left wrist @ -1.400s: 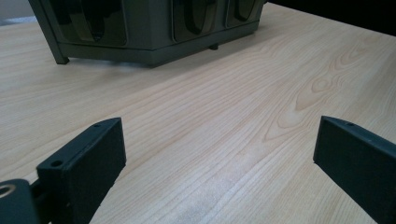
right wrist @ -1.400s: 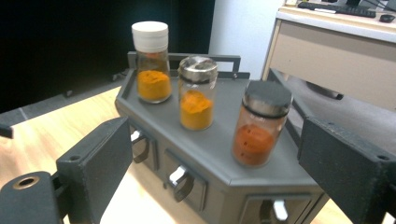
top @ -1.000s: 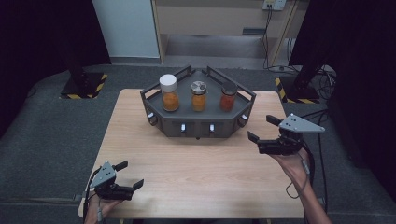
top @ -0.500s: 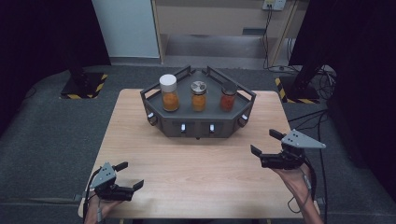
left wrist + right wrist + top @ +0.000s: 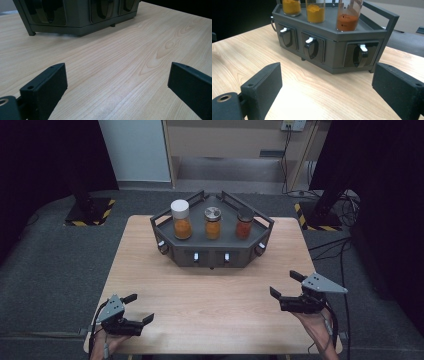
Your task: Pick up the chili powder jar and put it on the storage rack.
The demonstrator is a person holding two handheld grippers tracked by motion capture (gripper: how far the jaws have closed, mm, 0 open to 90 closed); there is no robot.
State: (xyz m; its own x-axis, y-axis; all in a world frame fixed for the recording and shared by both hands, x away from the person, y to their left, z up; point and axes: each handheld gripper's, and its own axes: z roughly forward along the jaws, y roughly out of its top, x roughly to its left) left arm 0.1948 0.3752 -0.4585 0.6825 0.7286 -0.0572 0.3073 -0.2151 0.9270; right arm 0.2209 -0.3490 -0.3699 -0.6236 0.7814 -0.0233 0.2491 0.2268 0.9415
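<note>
A: So we've got the left gripper at the near left corner of the table, jaws spread wide, nothing in them. The right gripper sits near the right edge, also spread and empty.

B: Yep, and both are well apart from the rack, which is what we're facing. It's a dark grey angled thing standing toward the far middle of the table, with little white-tipped knobs along its front panels.

A: Three jars stand on top: the white-lid jar on the left with orange powder, the metal-lid jar in the middle, and the red jar on the right.

B: Tabletop's light wood grain. Beyond it we see grey carpet, some yellow-black striped tape, cables off to the right, and dark curtains on both sides.
</note>
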